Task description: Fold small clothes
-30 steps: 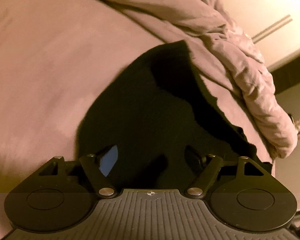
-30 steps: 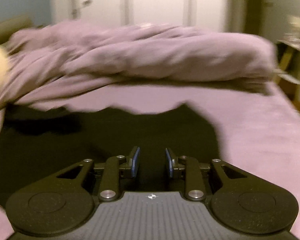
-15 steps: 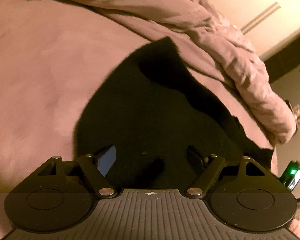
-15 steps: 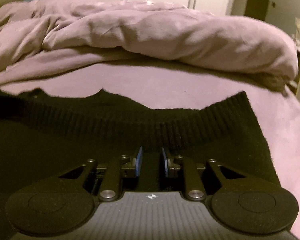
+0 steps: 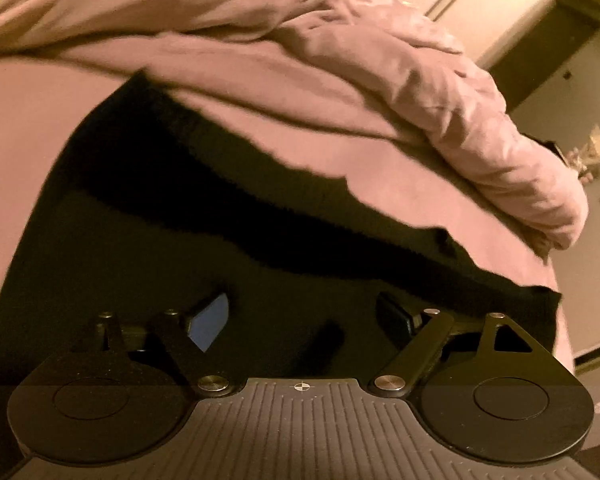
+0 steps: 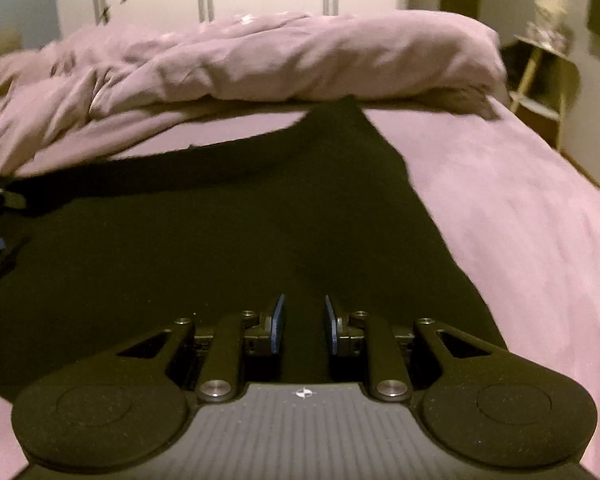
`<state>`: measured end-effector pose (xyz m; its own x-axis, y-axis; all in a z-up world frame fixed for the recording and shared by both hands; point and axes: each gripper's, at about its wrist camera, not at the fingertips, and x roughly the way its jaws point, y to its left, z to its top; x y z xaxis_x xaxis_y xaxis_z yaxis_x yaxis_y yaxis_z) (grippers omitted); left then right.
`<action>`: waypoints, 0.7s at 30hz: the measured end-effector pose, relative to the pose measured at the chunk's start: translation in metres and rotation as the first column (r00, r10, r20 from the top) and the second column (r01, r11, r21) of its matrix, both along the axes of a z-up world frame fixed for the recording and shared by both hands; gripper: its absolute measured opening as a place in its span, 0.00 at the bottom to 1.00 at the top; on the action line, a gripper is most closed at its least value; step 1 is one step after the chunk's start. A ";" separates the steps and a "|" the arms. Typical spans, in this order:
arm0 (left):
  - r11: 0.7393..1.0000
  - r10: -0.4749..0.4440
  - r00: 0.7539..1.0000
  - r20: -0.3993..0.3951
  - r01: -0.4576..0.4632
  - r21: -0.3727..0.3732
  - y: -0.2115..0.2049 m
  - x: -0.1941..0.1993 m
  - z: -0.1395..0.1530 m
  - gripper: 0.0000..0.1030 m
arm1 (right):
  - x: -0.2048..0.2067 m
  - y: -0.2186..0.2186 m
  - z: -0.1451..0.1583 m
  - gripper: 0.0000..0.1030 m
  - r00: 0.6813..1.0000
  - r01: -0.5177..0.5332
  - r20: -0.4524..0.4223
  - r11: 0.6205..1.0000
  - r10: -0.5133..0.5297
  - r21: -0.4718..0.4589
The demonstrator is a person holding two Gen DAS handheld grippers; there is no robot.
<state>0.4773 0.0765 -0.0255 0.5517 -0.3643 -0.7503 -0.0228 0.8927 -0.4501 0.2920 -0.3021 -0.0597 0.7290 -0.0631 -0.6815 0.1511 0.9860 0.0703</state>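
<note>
Black garment (image 6: 228,240) on bed (image 6: 520,208), folds unreadable; left gripper (image 5: 302,316) jaws wide, empty; right gripper (image 6: 305,322) jaws narrow, grip unclear.

Left tongs (image 5: 302,316): matte black housing, ribbed grey centre plate bearing a small crosshair mark, two round discs at the sides, silver screws at the link pivots, blue pad (image 5: 210,322) on one finger. Right tongs (image 6: 304,322): same build, black links, silver screws, both fingers (image 6: 278,324) faced with blue pads.
</note>
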 end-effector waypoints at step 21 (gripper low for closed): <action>0.935 0.346 0.932 -0.107 -0.352 -0.050 0.094 -0.152 0.012 0.92 | -0.041 -0.050 0.013 0.38 0.985 0.169 -0.039 0.985 -0.168 0.025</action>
<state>0.3249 0.1705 -0.0137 0.5807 -0.2131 -0.7858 -0.3728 0.7884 -0.4893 0.2508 -0.3524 -0.0463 0.6840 -0.1630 -0.7110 0.3178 0.9440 0.0893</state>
